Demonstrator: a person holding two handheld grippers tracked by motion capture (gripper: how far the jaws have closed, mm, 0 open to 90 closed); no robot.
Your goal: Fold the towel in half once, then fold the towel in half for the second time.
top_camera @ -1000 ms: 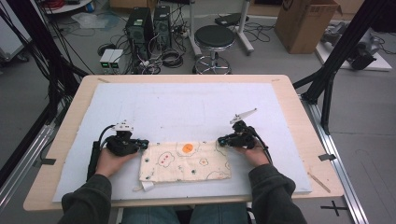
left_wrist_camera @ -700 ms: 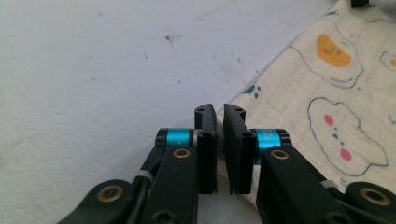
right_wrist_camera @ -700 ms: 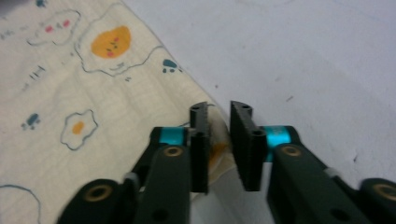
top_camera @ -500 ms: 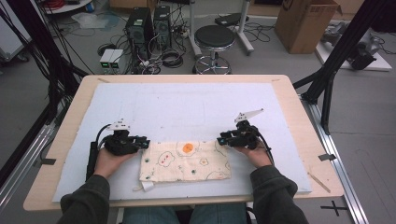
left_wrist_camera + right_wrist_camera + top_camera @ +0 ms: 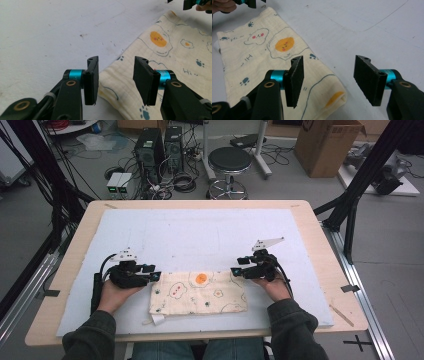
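— Two grippers flank one item. State its position.

— The folded cloth (image 5: 199,292) lies flat on the white mat (image 5: 200,235), in the lower centre of the high view. The left gripper (image 5: 156,276) sits at the cloth's upper left corner; the right gripper (image 5: 235,271) sits at its upper right corner.

— Jaw condition, left unit?

— Parted, having just been opening. In the left gripper view the cloth (image 5: 160,65) runs from between the jaws to the upper right of the frame; neither pad presses on it.

— Right unit?

— Likewise parted, having just been opening. In the right gripper view the cloth (image 5: 269,57) corner lies at the lower centre, below the gap, ungripped; its remainder extends to the upper left.
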